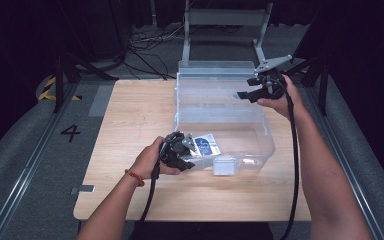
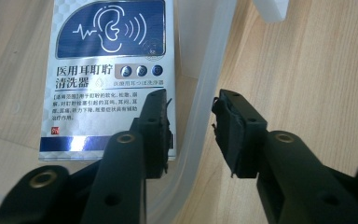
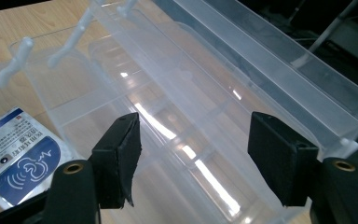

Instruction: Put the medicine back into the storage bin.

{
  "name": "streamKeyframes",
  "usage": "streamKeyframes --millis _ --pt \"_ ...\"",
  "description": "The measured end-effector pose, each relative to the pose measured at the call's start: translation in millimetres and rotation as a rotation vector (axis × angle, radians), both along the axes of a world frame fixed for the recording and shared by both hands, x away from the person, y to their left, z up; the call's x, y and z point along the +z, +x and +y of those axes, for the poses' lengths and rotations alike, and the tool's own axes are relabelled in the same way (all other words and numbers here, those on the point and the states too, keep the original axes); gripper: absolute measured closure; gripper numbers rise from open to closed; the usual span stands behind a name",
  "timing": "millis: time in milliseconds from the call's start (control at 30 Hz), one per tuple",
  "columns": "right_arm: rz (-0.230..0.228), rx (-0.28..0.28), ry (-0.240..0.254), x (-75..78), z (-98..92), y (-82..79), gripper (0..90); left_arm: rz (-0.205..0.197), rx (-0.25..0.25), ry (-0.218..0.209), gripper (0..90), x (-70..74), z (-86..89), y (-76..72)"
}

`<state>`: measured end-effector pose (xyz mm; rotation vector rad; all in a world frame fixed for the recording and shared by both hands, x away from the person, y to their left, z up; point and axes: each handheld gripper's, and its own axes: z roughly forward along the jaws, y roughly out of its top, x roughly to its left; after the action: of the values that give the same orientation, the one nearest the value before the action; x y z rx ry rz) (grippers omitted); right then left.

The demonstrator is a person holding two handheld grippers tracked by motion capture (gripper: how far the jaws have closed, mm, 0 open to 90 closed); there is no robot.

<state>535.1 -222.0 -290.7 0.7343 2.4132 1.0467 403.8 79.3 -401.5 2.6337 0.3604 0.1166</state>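
Observation:
A clear plastic storage box (image 1: 267,131) stands open on the wooden table, and a blue-and-white carton with an ear picture (image 1: 206,145) lies flat in its near left corner. My left gripper (image 1: 187,150) is at that corner. In the left gripper view its jaws (image 2: 191,126) straddle the box's rim (image 2: 210,56), one over the carton (image 2: 107,70) and one outside over the table, with a gap still showing at the pads. My right gripper (image 1: 245,87) hovers open above the far right of the box, and its jaws (image 3: 193,154) have nothing between them over the box interior (image 3: 191,93).
The box's clear lid (image 1: 215,65) stands open behind it, also seen as the lid (image 3: 279,70) at right. A white latch (image 1: 224,166) sits on the front wall. Bare table (image 1: 130,130) lies to the left and front. A metal frame (image 1: 225,20) and cables sit beyond the table.

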Motion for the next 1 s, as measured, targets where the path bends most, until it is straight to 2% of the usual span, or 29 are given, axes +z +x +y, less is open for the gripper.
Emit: streamKeyframes --millis 67,133,200,367,467,567,600,667,767,867,1000 --pt "0.006 0.003 -0.023 -1.4 7.8 7.7 36.3 0.008 0.000 -0.008 69.8 -0.5 0.2 1.6" --pt "0.032 0.018 -0.020 -3.4 12.7 14.1 36.2 0.008 -0.001 -0.009 71.9 -0.6 0.6 2.3" --pt "0.037 0.015 -0.033 -6.2 17.8 20.5 36.6 0.007 -0.004 -0.012 73.0 -0.7 1.0 2.6" --pt "0.072 0.030 -0.078 -16.3 26.3 31.2 39.3 0.015 -0.011 0.004 77.1 0.2 -0.6 4.3" --pt "0.082 0.032 -0.092 -21.2 30.1 35.9 44.0 0.016 -0.007 0.012 77.6 0.4 -1.0 4.2" --pt "0.092 0.032 -0.115 -26.0 31.8 40.6 51.9 0.018 -0.007 0.013 77.8 0.5 -1.1 4.5" --pt "0.091 0.031 -0.128 -27.2 32.2 41.6 57.0 0.019 -0.002 0.013 77.8 0.5 -1.2 4.1" --pt "0.093 0.042 -0.145 -28.8 31.5 43.2 60.5 0.018 -0.006 0.014 77.8 0.5 -1.1 4.3" --pt "0.101 0.055 -0.135 -28.2 27.6 45.4 65.4 0.019 -0.005 0.006 77.8 0.2 -0.8 4.3" --pt "0.102 0.078 -0.145 -28.4 27.4 45.5 70.4 0.020 0.000 -0.008 77.8 -0.4 0.1 3.7" --pt "0.094 0.112 -0.203 -26.6 31.7 43.0 76.8 0.029 -0.002 -0.024 77.9 -0.6 2.9 3.2"
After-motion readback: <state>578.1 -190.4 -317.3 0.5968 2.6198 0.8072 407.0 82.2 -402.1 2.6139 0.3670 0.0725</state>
